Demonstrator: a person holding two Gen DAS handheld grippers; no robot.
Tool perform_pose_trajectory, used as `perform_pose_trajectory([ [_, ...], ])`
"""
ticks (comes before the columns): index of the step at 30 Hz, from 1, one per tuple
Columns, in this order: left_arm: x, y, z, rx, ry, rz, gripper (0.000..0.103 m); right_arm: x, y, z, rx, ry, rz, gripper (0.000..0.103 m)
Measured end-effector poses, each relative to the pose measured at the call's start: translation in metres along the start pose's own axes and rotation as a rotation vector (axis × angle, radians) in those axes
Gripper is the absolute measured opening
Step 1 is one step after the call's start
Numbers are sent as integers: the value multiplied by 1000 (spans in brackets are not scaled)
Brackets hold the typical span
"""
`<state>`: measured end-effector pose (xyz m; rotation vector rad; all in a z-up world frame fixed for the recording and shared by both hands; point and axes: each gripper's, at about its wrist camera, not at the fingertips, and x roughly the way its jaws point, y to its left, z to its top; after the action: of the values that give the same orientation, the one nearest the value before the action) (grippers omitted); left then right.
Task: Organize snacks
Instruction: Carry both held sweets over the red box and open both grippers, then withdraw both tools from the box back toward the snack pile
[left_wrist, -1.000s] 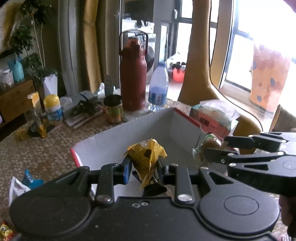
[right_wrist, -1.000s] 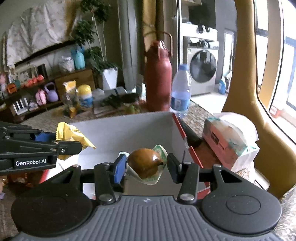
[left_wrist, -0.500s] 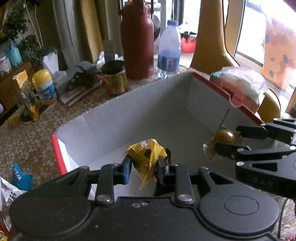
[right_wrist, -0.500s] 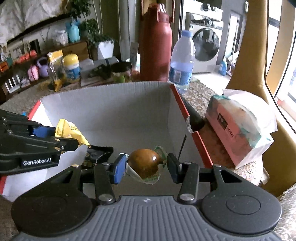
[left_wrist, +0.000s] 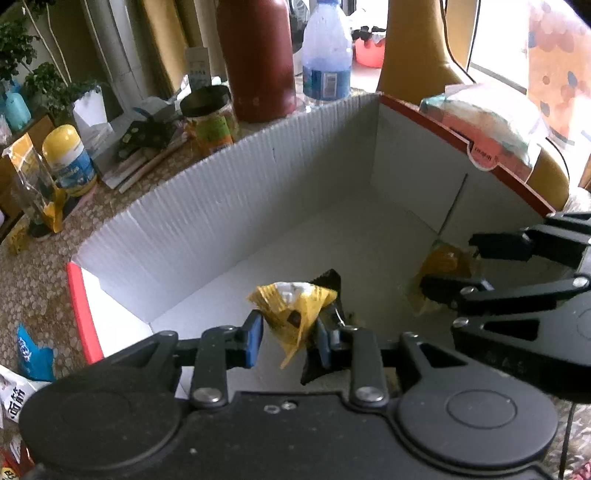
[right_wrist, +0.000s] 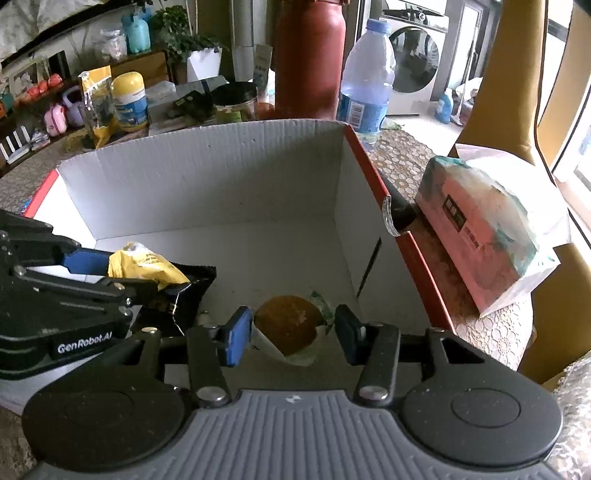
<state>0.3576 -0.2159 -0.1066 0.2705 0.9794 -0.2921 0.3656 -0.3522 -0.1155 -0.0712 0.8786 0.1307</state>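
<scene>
Down at the six o'clock edge of the cardboard box (right_wrist: 207, 177), both grippers reach inside. The right gripper (right_wrist: 293, 332) has just been easing its jaws apart around a round brown snack (right_wrist: 286, 325) in a clear wrapper. One pad touches the film and the other stands clear, so the snack looks let go, low over the floor toward the four o'clock corner. At eight o'clock the left gripper (left_wrist: 288, 336) has also just been loosening, though a crumpled yellow packet (left_wrist: 291, 306) is between its pads and looks pinched. Under it lies a black packet (right_wrist: 188, 295).

Both snacks seem light. The film looks slippery and crushable, so pinch the yellow one at its gathered seam and cradle the round one across its middle.

Beyond the box at twelve o'clock stand a red flask (right_wrist: 310, 59) and a water bottle (right_wrist: 364, 77). A tissue pack (right_wrist: 480, 229) sits at three.
</scene>
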Motion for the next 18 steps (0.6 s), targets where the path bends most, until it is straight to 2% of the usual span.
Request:
perform_pose_trajectory([
  [3,0,0,-1,2,2,1,30,0,0,-1,-1,2,-2,52],
  [6,-1,0,-1,5,4,-2,35,0,0,-2,2,4,-3,53],
  [9,-5,-1,-3,3,-5,1,50,-3,0,-4,7,-3,-2,53],
  [10,-7,-1,-4,1,-15,3,59,-5,0,-5,7,-11,-4,53],
  [17,-23,3,-8,-21,-58,10,69,-20,-5,-7,32,-46,20,58],
  [18,-26,4,-9,-23,-64,10,70,-24,-5,-8,32,-53,20,62],
])
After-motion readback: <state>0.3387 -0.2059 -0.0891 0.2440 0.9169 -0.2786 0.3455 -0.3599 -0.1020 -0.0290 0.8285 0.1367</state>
